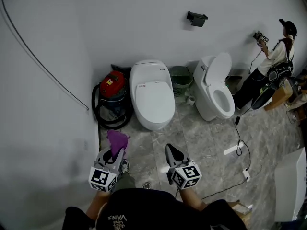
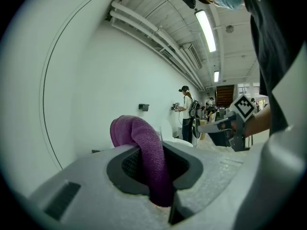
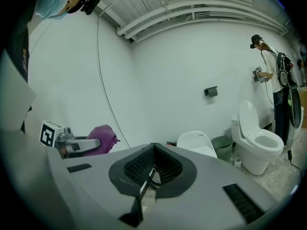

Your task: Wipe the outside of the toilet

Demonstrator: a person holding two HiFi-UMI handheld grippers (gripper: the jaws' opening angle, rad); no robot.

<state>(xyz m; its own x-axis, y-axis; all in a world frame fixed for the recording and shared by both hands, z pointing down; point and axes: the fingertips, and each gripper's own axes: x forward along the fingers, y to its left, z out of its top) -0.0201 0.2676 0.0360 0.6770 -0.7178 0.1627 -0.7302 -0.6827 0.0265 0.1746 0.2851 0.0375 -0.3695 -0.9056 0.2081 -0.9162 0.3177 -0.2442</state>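
Two white toilets stand against the far wall: one with its lid down (image 1: 152,96) (image 3: 195,142) and one with its lid up (image 1: 216,91) (image 3: 257,143). My left gripper (image 1: 116,151) (image 2: 158,191) is shut on a purple cloth (image 1: 116,140) (image 2: 145,152) (image 3: 101,139), which bulges out past the jaws. My right gripper (image 1: 171,151) (image 3: 146,181) is shut with nothing in it. Both grippers hang low over the marble floor, well short of the toilets.
A red vacuum with a black hose (image 1: 112,89) sits left of the closed toilet, a green bin (image 1: 181,77) between the toilets. A person (image 1: 272,57) works at the far right wall. A power strip and cable (image 1: 238,148) lie on the floor; a white panel (image 1: 290,186) stands at right.
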